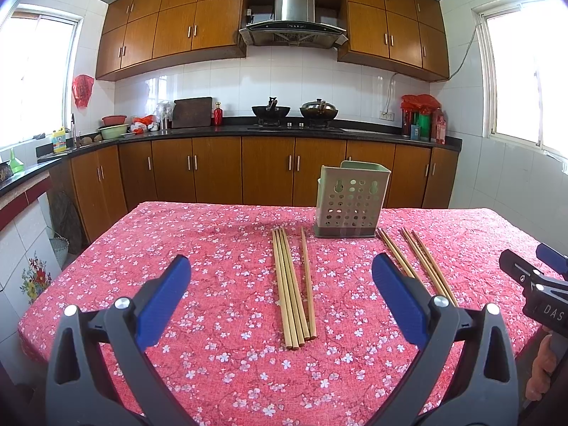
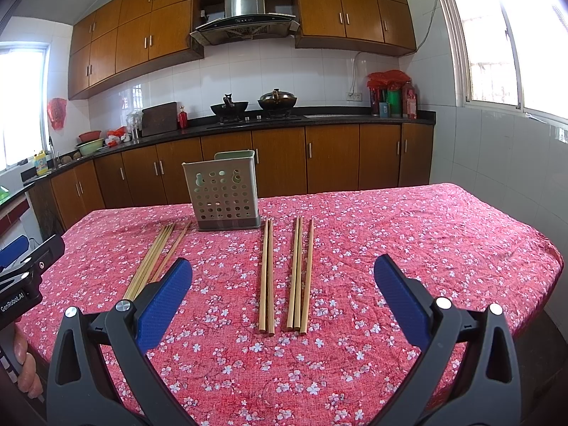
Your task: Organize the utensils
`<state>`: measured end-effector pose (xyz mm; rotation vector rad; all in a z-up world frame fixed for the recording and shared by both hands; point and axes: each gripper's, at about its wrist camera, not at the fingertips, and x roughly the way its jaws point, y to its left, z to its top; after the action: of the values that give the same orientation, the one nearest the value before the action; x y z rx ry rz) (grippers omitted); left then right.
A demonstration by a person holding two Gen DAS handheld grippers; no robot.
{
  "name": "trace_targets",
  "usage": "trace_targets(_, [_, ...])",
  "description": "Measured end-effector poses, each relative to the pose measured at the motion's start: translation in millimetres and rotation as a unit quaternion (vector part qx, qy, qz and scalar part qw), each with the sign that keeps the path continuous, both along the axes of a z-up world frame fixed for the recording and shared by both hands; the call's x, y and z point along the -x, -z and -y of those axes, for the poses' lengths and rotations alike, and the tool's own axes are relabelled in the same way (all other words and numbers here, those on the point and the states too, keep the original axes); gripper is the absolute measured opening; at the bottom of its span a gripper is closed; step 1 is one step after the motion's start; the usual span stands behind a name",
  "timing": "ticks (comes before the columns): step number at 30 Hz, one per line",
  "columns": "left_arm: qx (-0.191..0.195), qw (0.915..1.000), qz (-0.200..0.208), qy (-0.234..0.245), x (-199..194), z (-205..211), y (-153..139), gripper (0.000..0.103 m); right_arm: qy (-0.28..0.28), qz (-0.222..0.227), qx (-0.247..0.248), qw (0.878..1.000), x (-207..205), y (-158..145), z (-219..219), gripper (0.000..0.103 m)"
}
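The perforated pale-green plastic utensil holder [image 1: 349, 200] stands empty on the desk [image 1: 213, 319] in its red floral cloth. Wooden chopsticks lie flat in front of it, one group left [image 1: 293, 284], one group right [image 2: 285, 273], seemingly staged for loading. Left gripper [image 1: 280, 285] and right gripper [image 2: 284, 285] hover with fingers wide, holding nothing. Only the right wrist view shows the right group unobstructed.
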<state>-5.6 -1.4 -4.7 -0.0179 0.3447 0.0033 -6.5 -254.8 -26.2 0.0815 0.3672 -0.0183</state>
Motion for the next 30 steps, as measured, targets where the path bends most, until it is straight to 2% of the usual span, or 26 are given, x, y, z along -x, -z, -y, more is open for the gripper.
trace_targets(30, [0.002, 1.0000, -0.004, 0.000, -10.3, -3.1, 7.8, 0.099, 0.000, -0.001, 0.000, 1.000, -0.9, 1.0, -1.0, 0.101])
